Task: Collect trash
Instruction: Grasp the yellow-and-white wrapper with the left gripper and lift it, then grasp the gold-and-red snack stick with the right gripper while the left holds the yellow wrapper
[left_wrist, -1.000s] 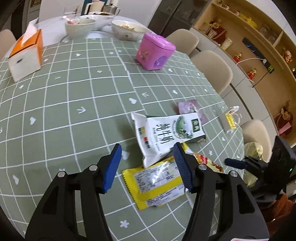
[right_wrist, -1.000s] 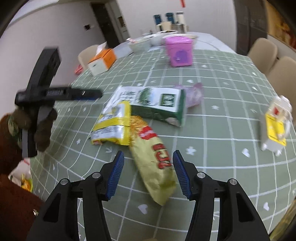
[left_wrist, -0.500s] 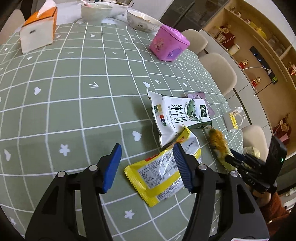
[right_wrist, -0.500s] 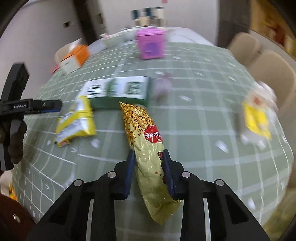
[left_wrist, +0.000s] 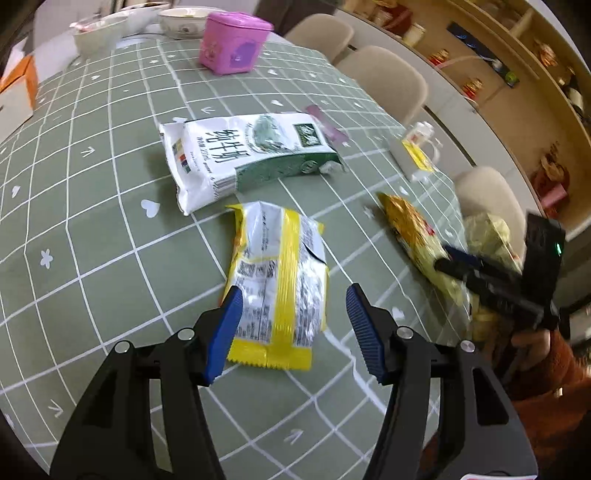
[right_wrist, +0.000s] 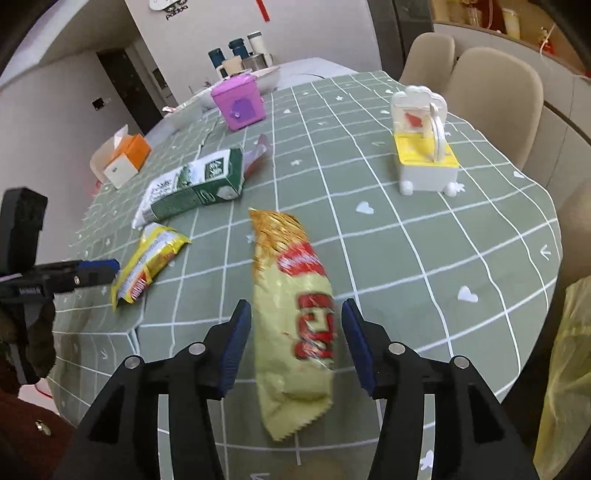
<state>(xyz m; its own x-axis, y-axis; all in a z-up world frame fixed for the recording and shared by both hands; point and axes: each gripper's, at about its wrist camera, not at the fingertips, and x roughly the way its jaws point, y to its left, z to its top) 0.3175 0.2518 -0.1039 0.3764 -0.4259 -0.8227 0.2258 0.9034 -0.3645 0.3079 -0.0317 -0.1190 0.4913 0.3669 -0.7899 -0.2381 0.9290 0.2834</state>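
Note:
A yellow and silver snack wrapper lies on the green checked tablecloth, its near end between the open fingers of my left gripper. A green and white milk pack lies just beyond it. My right gripper is open, its fingers on either side of a pale yellow chip bag with red print, not touching it. The same bag shows at the table's right edge in the left wrist view. The yellow wrapper and milk pack also show in the right wrist view.
A pink tin, an orange tissue box, bowls and a white and yellow toothpick holder stand on the table. A purple wrapper lies behind the milk pack. Beige chairs line the right side. A yellowish bag hangs at the table's edge.
My right gripper was shut on the chip bag half a second ago and has opened; the bag now sits loose between its fingers. My left gripper moved up to the yellow wrapper.

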